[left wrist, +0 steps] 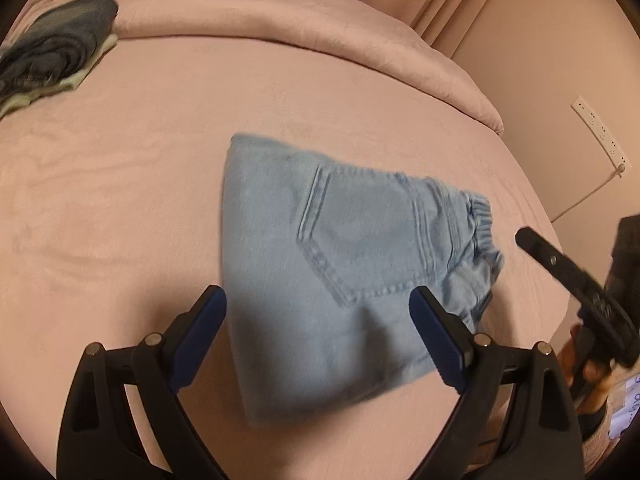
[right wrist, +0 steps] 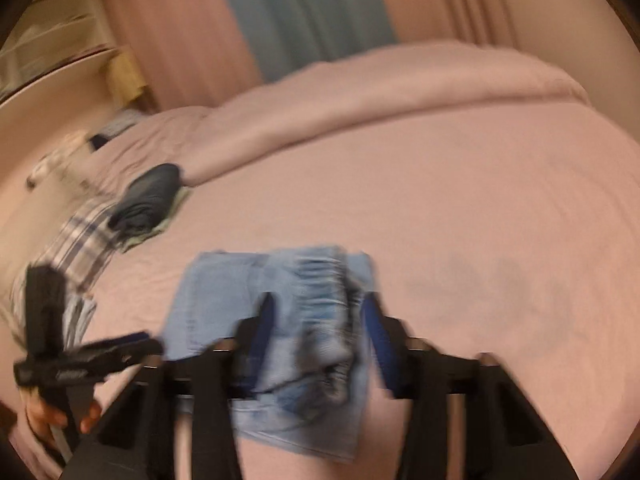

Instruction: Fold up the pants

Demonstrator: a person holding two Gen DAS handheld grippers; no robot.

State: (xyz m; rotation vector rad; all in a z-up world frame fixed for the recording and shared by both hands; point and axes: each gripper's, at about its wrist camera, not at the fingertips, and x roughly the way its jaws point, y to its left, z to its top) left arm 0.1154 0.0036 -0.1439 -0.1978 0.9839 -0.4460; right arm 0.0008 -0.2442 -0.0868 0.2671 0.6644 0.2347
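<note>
Light blue denim pants [left wrist: 340,264] lie folded into a compact bundle on the pink bed, back pocket up, elastic waistband to the right. My left gripper [left wrist: 318,304] is open above their near edge, holding nothing. In the right wrist view the pants [right wrist: 288,320] lie under my right gripper [right wrist: 318,312], which is open with its fingers either side of the waistband; the view is blurred. The right gripper also shows at the right edge of the left wrist view [left wrist: 568,276]. The left gripper shows at the left of the right wrist view [right wrist: 80,356].
A dark folded garment on a pale one [left wrist: 52,56] lies at the far left of the bed [left wrist: 160,184]. A rolled pink duvet [left wrist: 320,32] runs along the back. A plaid cloth [right wrist: 76,248] lies at the left. A wall socket strip [left wrist: 600,132] is right.
</note>
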